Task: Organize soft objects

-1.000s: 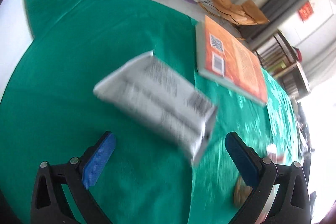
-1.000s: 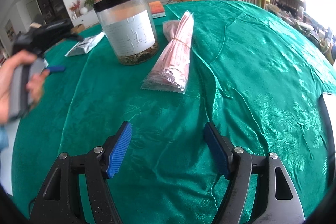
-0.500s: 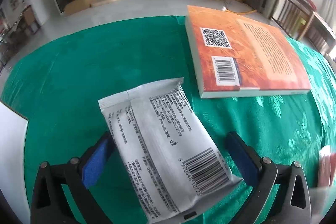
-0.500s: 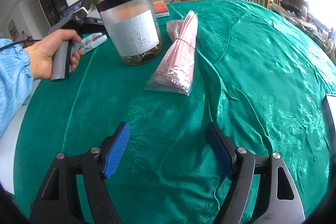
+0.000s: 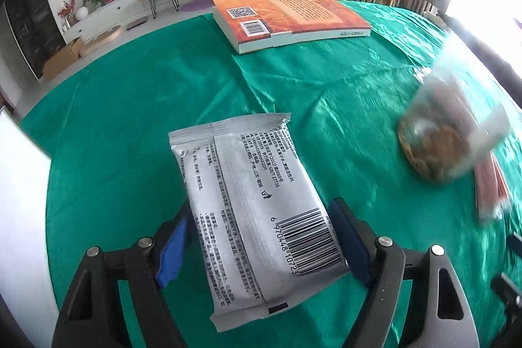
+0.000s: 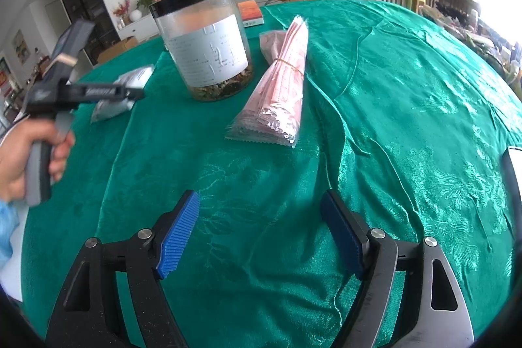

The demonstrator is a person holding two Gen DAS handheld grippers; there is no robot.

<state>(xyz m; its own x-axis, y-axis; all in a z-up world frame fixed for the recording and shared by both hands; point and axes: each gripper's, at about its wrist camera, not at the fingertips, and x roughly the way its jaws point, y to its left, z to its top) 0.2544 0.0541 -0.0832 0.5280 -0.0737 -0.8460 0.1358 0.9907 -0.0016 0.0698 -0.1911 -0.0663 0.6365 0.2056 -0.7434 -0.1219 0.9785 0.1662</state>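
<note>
A silver soft packet with a barcode lies on the green tablecloth, between the blue pads of my left gripper. The jaws are closing, and the pads stand right at the packet's two long edges without buckling it. In the right wrist view a person's hand holds that left gripper over the same packet. My right gripper hovers over bare cloth, its jaws opening with nothing between them. A rubber-banded bundle of pink sachets lies ahead of it.
A clear jar with a black lid and white label stands between the packet and the sachets, blurred in the left view. An orange book lies at the table's far edge. The cloth is wrinkled on the right.
The left gripper rolled and swung to line up with the silver packet, then narrowed its jaws until the pads reached its edges. The right gripper kept still and widened slightly.
</note>
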